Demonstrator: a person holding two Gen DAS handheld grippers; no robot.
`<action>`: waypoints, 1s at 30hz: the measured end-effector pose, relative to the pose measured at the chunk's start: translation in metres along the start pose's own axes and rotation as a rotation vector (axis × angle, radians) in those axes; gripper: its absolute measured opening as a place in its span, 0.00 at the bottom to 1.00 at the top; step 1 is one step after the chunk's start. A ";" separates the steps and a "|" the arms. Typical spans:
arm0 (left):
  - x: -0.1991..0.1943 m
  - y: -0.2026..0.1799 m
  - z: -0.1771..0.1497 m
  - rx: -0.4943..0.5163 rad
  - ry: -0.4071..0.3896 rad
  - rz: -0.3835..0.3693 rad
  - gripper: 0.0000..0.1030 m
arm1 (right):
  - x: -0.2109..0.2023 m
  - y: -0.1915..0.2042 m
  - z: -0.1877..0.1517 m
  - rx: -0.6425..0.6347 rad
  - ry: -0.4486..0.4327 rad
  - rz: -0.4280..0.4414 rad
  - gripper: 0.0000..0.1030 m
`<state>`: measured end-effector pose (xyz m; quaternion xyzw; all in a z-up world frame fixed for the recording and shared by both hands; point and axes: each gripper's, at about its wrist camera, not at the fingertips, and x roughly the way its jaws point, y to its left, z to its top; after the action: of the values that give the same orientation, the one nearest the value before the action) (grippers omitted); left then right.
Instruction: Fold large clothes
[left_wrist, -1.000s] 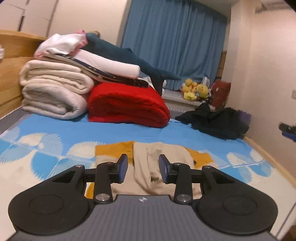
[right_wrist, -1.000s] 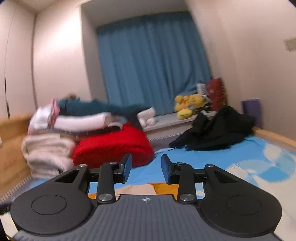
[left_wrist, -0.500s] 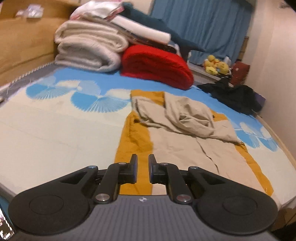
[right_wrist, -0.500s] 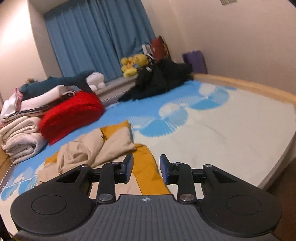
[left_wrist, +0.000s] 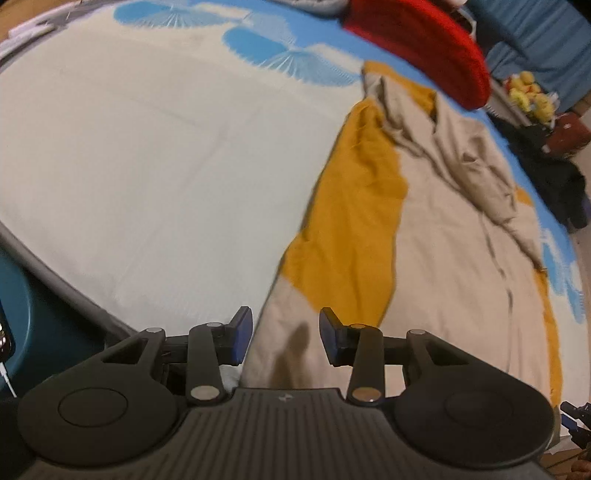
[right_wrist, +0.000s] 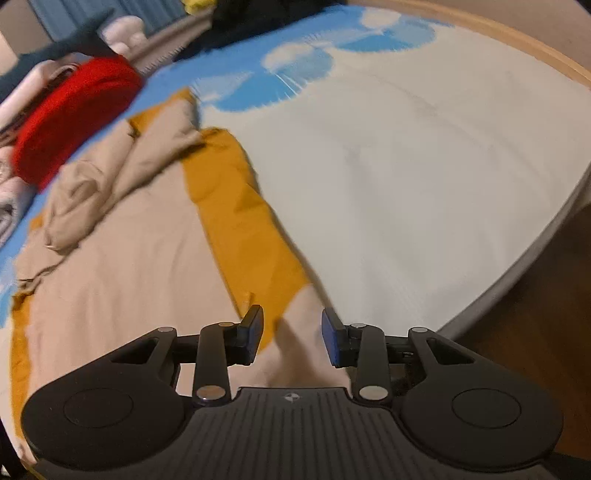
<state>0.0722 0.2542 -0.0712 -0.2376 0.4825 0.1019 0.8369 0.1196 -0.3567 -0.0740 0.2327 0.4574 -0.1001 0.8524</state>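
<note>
A large beige garment with mustard-yellow side panels (left_wrist: 436, 236) lies spread along the bed, its far end bunched and rumpled. My left gripper (left_wrist: 286, 338) hovers over the garment's near left corner, jaws opening, with beige cloth seen below the gap but not pinched. In the right wrist view the same garment (right_wrist: 122, 266) fills the left half. My right gripper (right_wrist: 291, 338) points down at the near right corner where yellow meets beige, jaws opening, pads not pressing on cloth.
The bed sheet (left_wrist: 147, 166) is pale with blue fan prints at the far end. A red folded blanket (left_wrist: 417, 44) and stacked bedding sit beyond the garment, with dark clothes (left_wrist: 546, 177) and yellow plush toys (left_wrist: 528, 92) further back. The bed's edge (right_wrist: 517, 277) drops off at the right.
Both grippers have dropped and tilted down from looking across the room to looking at the garment's near corners. The left jaws narrowed, then spread again; the right jaws widened slightly.
</note>
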 end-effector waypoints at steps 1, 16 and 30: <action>0.004 0.001 0.000 -0.002 0.013 0.003 0.43 | 0.004 0.000 -0.001 -0.003 0.012 -0.012 0.39; 0.018 -0.017 -0.015 0.130 0.015 0.026 0.06 | 0.016 0.008 -0.003 -0.073 0.071 -0.006 0.06; 0.018 -0.010 -0.016 0.085 0.046 0.028 0.26 | 0.013 0.013 -0.008 -0.106 0.080 -0.046 0.17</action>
<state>0.0735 0.2367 -0.0907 -0.1974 0.5089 0.0875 0.8333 0.1260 -0.3409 -0.0848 0.1804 0.5009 -0.0860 0.8421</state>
